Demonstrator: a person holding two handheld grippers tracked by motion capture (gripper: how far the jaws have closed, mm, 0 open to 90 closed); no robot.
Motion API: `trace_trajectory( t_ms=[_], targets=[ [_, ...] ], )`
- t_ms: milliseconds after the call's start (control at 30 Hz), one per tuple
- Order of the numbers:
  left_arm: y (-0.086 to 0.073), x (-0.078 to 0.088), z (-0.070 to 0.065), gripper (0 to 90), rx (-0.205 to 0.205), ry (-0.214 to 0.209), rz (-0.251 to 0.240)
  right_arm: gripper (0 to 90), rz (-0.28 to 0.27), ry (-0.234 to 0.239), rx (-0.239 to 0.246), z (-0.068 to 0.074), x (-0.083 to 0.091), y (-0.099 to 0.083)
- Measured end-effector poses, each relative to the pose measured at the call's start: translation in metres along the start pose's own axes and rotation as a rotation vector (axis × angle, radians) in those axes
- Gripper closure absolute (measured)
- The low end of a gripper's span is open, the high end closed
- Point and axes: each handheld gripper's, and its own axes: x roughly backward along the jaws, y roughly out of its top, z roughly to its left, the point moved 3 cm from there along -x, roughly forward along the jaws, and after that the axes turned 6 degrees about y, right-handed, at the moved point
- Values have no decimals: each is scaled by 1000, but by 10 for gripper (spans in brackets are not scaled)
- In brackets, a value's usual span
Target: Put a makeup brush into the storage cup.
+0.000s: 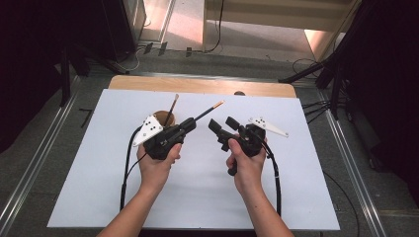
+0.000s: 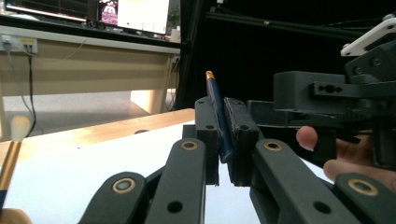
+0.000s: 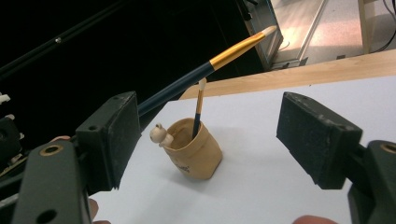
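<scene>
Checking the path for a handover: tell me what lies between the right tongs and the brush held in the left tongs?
Nothing: in the high view only bare white table separates the right tongs from the brush.

Lab: monitors [image 2: 133,16], black tripods [image 1: 341,64], floor cables [image 1: 217,29].

No text, label, brand or number can be read. A dark mark is seen low on the cup [image 3: 194,156], and bright screens [image 2: 133,14] far off, both too blurred.
</scene>
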Motion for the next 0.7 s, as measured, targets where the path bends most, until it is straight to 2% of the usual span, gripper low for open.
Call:
trace_trajectory(
  t_ms=[200, 500, 700],
  targets=[
    [-4, 0, 1, 862, 17, 6, -9, 274, -29, 18, -71, 0, -3, 0],
    [-5, 1, 0, 862, 10, 6, -11, 322, -47, 60, -226, -5, -7, 0],
    [-6, 1, -2, 862, 5, 4, -16, 343, -49, 60, -265, -5, -9, -1]
  ],
)
